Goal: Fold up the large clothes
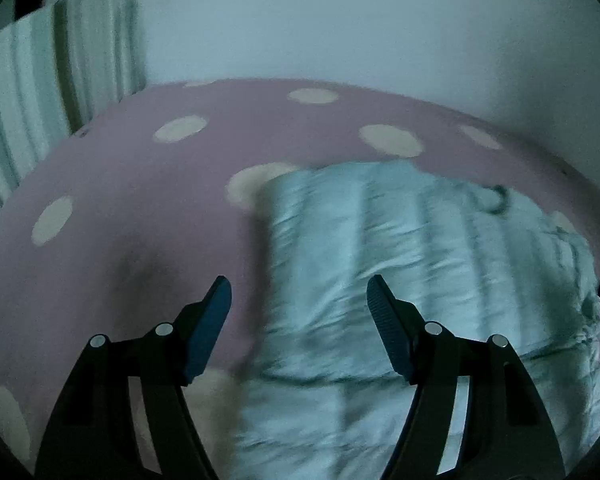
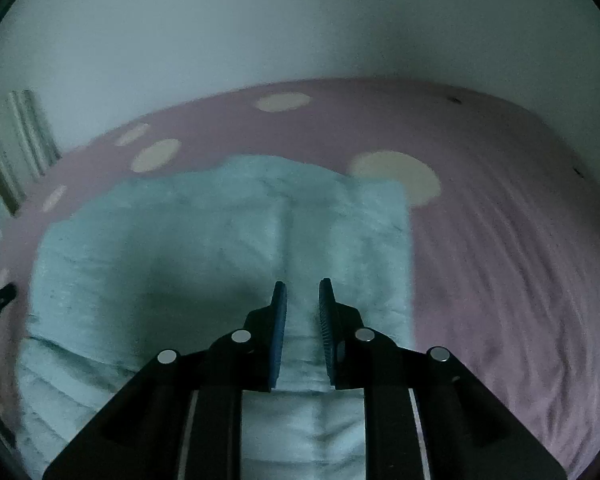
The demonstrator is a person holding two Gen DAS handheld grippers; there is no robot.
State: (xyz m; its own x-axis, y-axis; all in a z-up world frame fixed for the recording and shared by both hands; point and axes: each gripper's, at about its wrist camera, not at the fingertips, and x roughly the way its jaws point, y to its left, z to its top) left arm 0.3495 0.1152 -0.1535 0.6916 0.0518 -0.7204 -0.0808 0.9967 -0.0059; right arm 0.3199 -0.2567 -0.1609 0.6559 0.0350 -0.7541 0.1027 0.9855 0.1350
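Pink spotted bedsheet (image 1: 120, 184): bore the load. Pale quilted garment (image 2: 220, 232): lay mid-bed, seemingly folded over at least once; further folds probably remained. Left gripper (image 1: 299, 300): spread wide, empty. Right gripper (image 2: 302, 300): narrowed, gripping nothing.

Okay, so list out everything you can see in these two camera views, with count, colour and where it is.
Garment: one, pale light blue, padded or quilted look, partly folded, lying on the bedsheet below both grippers.
Bedsheet: one, pink with cream polka dots, covering the whole surface under the garment.
Wall: one, plain pale, behind the bed.
Striped panel: one, white with dark stripes, far left by the wall; too blurred to identify.
Left gripper: one, black with blue pads, fingers wide apart, holding nothing.
Right gripper: one, black with blue pads, fingers narrowly apart above the garment.
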